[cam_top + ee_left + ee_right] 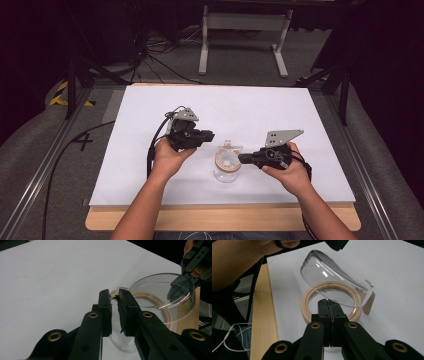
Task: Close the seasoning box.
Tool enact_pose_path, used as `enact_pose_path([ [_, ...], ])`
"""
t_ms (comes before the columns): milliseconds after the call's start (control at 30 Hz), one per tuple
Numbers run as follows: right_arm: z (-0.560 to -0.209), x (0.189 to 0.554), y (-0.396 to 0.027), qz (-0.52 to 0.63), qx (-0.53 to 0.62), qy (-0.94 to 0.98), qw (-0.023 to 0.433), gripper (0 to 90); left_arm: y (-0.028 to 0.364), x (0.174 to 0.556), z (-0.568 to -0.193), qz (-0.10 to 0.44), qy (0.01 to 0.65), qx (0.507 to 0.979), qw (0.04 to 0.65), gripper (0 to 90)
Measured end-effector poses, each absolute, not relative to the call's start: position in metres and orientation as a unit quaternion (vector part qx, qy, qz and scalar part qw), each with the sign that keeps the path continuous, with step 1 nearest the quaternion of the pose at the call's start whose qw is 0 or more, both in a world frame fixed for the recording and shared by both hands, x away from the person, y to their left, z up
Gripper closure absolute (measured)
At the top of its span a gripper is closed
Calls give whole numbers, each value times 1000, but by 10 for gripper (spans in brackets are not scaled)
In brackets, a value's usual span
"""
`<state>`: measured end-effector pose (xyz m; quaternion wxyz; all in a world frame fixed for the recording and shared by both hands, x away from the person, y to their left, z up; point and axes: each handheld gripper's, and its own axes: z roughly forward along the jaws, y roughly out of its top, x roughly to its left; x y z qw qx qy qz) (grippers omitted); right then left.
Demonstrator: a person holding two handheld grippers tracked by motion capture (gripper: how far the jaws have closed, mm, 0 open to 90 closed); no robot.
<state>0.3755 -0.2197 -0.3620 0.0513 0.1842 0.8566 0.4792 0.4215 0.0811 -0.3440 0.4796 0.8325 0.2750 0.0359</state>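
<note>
The right gripper [331, 305], nearest the lens in the right gripper view, is being held with its jaws pressed together; whether the tan rim [312, 296] of the glass jar [227, 169] is being pinched between them cannot be told. The jar is being kept upright on the white desk [150, 165], between the two hands and toward the near edge. Its clear hinged lid [332, 282] is being held tilted open above the mouth.

In the left gripper view, the left gripper [114, 296] is being shown with a narrow gap between its pads, right at the jar's rim by a small tab, with nothing seen clamped.

A small white label is being shown near the rim in that view, too small to be read. A dark "4" [83, 141] is being displayed on the grey floor left of the desk in the high view.
</note>
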Motion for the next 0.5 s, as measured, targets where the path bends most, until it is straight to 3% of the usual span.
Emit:
enact_pose_path([
  [500, -361, 373, -213, 430, 164, 887, 32, 899, 101, 416, -343, 26, 284, 850, 443, 780],
])
